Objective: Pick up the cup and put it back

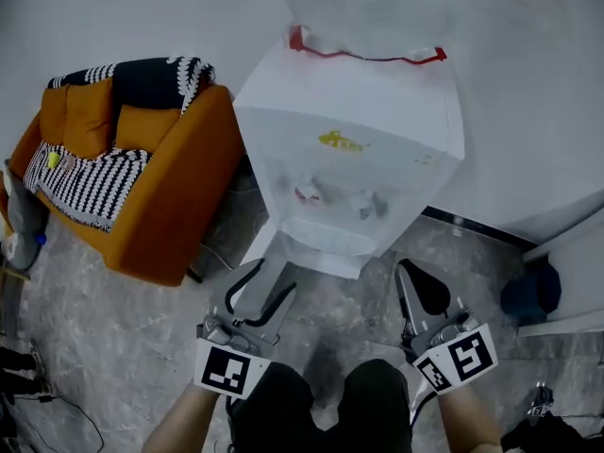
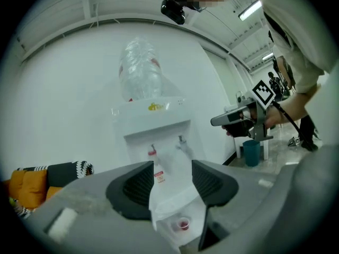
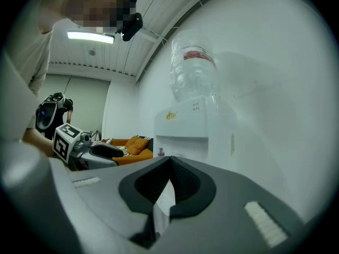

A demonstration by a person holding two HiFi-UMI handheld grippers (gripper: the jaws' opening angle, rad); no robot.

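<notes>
Left tongs [image 2: 172,165] are spread, with nothing pinched and the pads clear of everything. Through the gap the cup [image 2: 183,224] is seen at 6 o'clock in the left gripper view: small, clear, red inside, upright on the drip tray [image 2: 165,227] of the water dispenser [image 2: 159,126], below the two taps and apart from the tongs.

Right tongs [image 3: 169,159] are pressed together at the tips, with nothing held between them. The same dispenser is faced from its side.

In the head view the left tongs are held at 7 o'clock and the right tongs at 5 o'clock, each with a marker cube [image 1: 226,368] near the wrist. The dispenser is placed at 12 o'clock and topped by an inverted clear bottle [image 1: 368,8]. An orange sofa [image 1: 142,196] with black-and-white cushions is seen at 9 o'clock on the grey floor [image 1: 113,328]. A dark teal bin [image 2: 251,152] is placed at 3 o'clock of the dispenser.
</notes>
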